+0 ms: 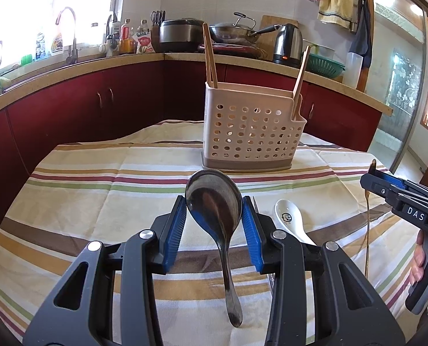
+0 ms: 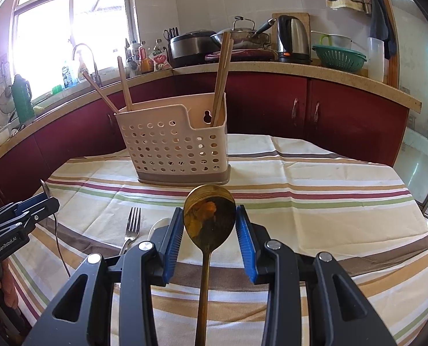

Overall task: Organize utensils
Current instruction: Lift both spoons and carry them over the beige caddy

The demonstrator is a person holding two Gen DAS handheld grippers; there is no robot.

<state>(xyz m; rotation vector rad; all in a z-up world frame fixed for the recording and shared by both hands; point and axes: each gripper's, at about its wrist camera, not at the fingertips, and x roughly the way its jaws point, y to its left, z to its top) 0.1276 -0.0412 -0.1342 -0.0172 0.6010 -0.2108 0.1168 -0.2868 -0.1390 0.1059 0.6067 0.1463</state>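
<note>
My left gripper [image 1: 214,210] is shut on a silver metal spoon [image 1: 214,201], bowl up between the blue pads, handle hanging down. My right gripper [image 2: 209,222] is shut on a gold spoon [image 2: 209,216], held the same way. Both are above the striped tablecloth [image 1: 84,178], short of the beige perforated utensil holder [image 1: 251,135], which also shows in the right wrist view [image 2: 173,150] and holds wooden chopsticks [image 2: 221,77] at both ends. A white ceramic spoon [image 1: 289,219] and a metal fork [image 2: 132,225] lie on the cloth.
Red cabinets under a counter [image 1: 127,57] wrap behind the table, with sink tap, bottles, rice cooker, wok, kettle [image 1: 289,43] and green colander. The right gripper [image 1: 401,199] shows at the left wrist view's right edge; the left gripper [image 2: 20,216] at the right wrist view's left edge.
</note>
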